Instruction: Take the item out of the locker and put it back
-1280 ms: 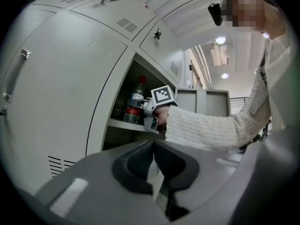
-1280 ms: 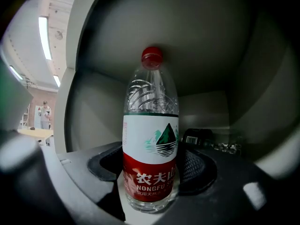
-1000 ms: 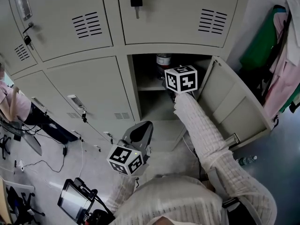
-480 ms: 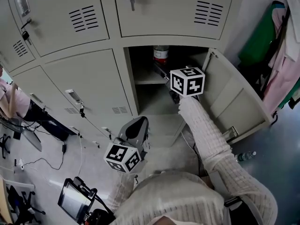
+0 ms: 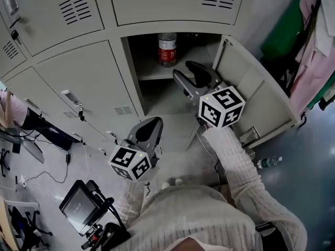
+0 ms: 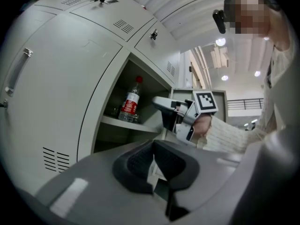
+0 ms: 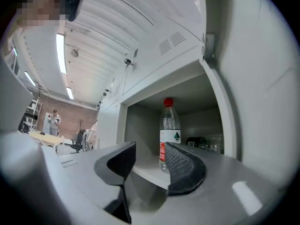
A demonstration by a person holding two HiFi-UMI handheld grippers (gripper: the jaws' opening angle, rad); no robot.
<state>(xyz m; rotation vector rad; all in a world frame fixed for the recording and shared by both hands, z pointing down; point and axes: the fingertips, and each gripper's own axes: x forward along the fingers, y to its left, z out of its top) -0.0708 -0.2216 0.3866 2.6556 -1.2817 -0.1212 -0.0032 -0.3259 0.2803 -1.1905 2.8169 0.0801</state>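
A clear water bottle [image 5: 167, 48] with a red cap and red label stands upright on the shelf [image 5: 152, 72] of the open locker; it also shows in the left gripper view [image 6: 130, 102] and the right gripper view [image 7: 168, 135]. My right gripper [image 5: 187, 73] hangs just outside the locker mouth, below and right of the bottle. Its jaws [image 7: 151, 149] are closing with a gap and nothing between them; the bottle stands well beyond them. My left gripper [image 5: 149, 127] is held low in front of the closed lockers, with its jaws [image 6: 153, 146] together and empty.
The locker door [image 5: 251, 93] swings open to the right of my right gripper. Closed locker doors [image 5: 78, 82] fill the left and top. Clothes [image 5: 309, 51] hang at the far right. A small bottle [image 5: 268, 162] and a screen device [image 5: 78, 208] lie on the floor.
My right gripper has pulled back out of the locker toward me and downward. The bottle has stayed on the shelf. The left gripper has barely moved.
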